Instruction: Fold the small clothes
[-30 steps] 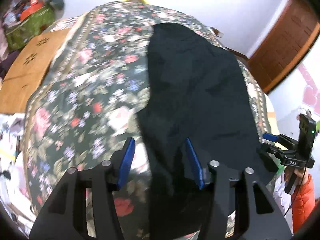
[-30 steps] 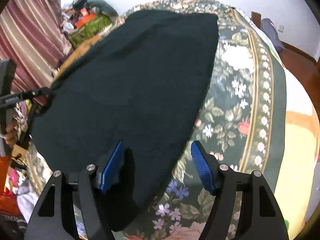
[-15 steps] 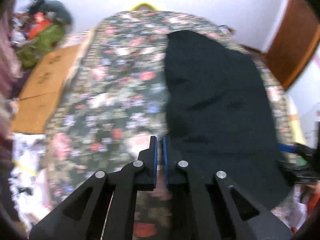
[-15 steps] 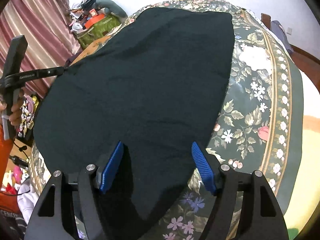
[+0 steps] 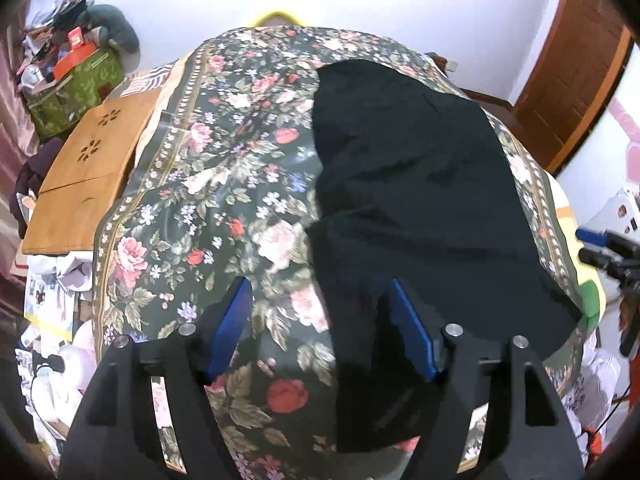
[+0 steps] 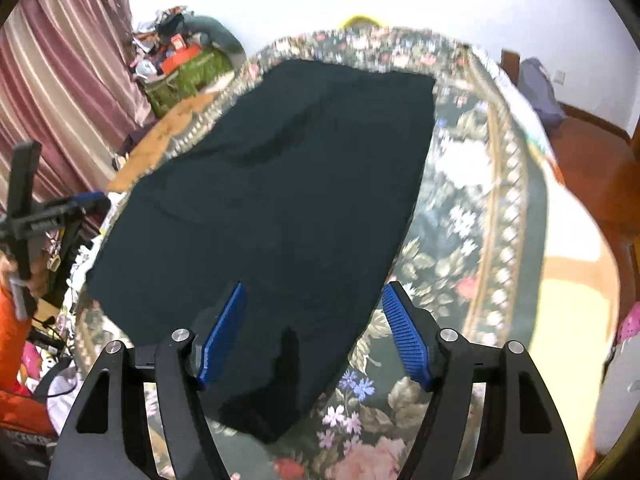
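A black garment [image 5: 416,184] lies spread flat on a bed with a dark floral cover [image 5: 224,200]. My left gripper [image 5: 320,320] is open and empty, hovering over the garment's near left edge. In the right wrist view the same garment [image 6: 288,192] fills the middle. My right gripper [image 6: 314,328] is open and empty, above the garment's near corner. The right gripper also shows at the right edge of the left wrist view [image 5: 604,248], and the left gripper at the left edge of the right wrist view [image 6: 48,216].
A wooden board [image 5: 84,168] lies along the bed's left side, with a green box [image 5: 72,92] and clutter behind it. A wooden door [image 5: 576,64] stands at the right. Striped curtains [image 6: 60,92] hang at the left. The floral cover [image 6: 460,216] shows right of the garment.
My left gripper shut half a second ago and is now open again over the garment's edge. The right gripper stayed open and pulled back a little, so more of the bed shows.
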The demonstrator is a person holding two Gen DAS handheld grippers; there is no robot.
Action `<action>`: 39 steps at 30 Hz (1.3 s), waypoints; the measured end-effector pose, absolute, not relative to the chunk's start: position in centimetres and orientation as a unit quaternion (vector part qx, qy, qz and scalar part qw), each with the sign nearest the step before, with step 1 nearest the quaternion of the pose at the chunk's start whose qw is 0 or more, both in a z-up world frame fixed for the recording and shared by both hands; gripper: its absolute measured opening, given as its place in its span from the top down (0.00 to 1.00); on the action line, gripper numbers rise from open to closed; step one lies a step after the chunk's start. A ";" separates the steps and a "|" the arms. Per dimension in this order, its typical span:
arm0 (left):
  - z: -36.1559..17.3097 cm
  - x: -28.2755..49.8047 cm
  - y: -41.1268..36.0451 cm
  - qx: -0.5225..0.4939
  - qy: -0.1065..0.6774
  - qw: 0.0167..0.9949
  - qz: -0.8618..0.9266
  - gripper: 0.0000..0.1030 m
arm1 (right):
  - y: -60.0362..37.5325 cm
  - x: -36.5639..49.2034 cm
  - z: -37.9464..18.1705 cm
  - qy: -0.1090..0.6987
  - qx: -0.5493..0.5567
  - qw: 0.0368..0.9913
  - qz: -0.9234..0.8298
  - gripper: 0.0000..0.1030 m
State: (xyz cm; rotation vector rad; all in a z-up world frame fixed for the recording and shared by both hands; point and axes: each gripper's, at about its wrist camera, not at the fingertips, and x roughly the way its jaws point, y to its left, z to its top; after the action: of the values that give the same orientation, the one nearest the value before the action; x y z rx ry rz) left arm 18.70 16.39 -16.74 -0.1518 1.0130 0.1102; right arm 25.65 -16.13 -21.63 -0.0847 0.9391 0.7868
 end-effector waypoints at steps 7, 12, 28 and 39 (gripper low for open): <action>-20.3 18.5 14.6 -0.098 0.533 0.840 0.019 0.31 | -17.2 24.6 -23.7 0.466 -0.030 0.803 0.370 0.26; -21.2 18.8 13.7 -0.123 0.528 0.840 0.002 0.34 | -15.4 25.3 -28.2 0.524 -0.001 0.763 0.377 0.26; -19.8 20.7 12.5 -0.150 0.519 0.841 -0.031 0.91 | -12.6 24.7 -26.1 0.463 -0.020 0.775 0.429 0.94; -10.9 25.0 12.5 -0.146 0.453 0.878 -0.055 0.93 | -13.4 28.6 -17.5 0.362 -0.025 0.827 0.429 0.95</action>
State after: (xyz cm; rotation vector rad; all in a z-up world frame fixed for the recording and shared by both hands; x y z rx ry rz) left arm 25.02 12.48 -10.94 -0.3043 0.9451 -0.1145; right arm 28.62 -13.35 -17.46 -0.0522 0.7689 0.9114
